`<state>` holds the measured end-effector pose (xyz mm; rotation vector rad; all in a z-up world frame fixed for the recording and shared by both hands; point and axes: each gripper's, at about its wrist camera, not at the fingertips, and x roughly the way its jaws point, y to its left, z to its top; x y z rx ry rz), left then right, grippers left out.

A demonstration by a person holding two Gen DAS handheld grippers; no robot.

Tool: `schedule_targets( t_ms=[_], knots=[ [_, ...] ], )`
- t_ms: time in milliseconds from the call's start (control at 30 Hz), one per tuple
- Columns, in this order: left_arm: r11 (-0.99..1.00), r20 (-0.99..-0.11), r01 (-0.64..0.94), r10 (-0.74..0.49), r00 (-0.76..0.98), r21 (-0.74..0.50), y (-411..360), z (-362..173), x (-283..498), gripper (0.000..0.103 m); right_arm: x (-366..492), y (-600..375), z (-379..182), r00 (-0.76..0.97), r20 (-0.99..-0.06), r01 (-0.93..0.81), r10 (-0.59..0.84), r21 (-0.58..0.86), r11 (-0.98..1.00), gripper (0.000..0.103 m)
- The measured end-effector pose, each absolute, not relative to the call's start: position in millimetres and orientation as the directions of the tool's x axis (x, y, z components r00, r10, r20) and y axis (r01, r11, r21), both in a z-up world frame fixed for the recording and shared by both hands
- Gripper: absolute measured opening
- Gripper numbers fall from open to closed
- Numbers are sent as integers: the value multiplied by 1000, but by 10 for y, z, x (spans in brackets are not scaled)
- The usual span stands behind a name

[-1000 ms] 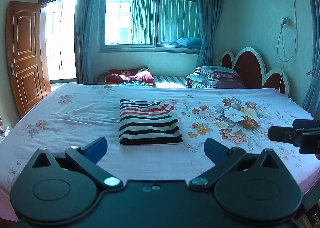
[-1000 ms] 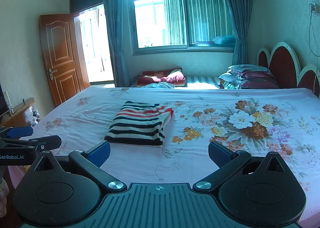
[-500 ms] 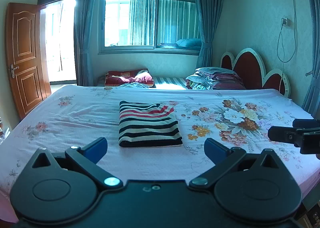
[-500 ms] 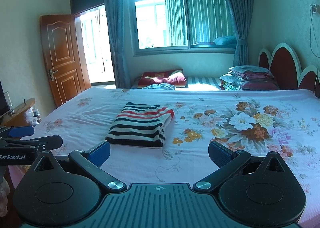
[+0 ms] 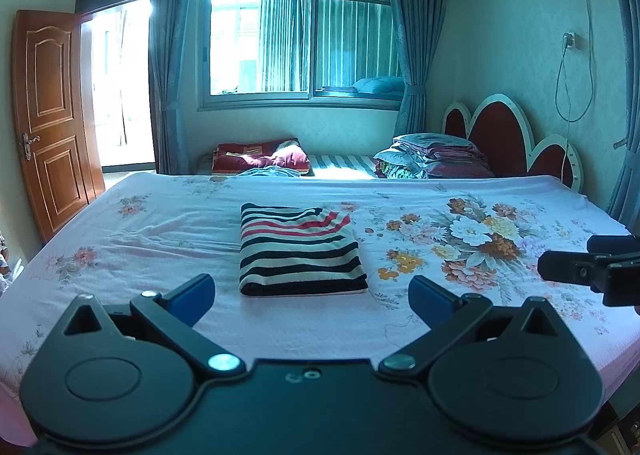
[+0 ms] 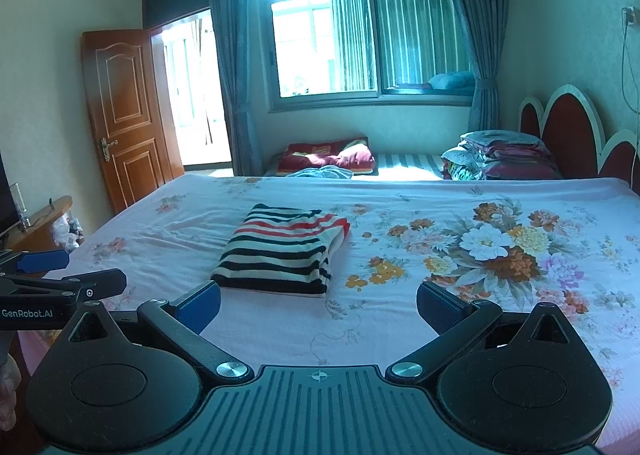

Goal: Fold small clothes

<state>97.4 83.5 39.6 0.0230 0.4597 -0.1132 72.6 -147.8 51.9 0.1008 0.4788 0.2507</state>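
While folded, striped garment (image 5: 298, 251) lies beyond left hand-held gripper (image 5: 312, 297).

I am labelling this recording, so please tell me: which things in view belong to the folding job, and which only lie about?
Job:
- striped garment, folded on the bed sheet
- left gripper, open
- right gripper, open

Lying about:
- red blanket
- stacked bedding by the headboard
- door
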Motion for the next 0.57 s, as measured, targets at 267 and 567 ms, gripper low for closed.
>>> schedule_targets(
  t_ms=[267,567],
  knots=[
    [994,-437,109,-97,894,3,870,377,983,103,758,-1489,495,855,-447,-218,264,152,964,103],
    [992,-437,126,-108,893,12,849,376,986,102,793,-1515,440,849,-457,-217,266,158,963,103]
  ],
)
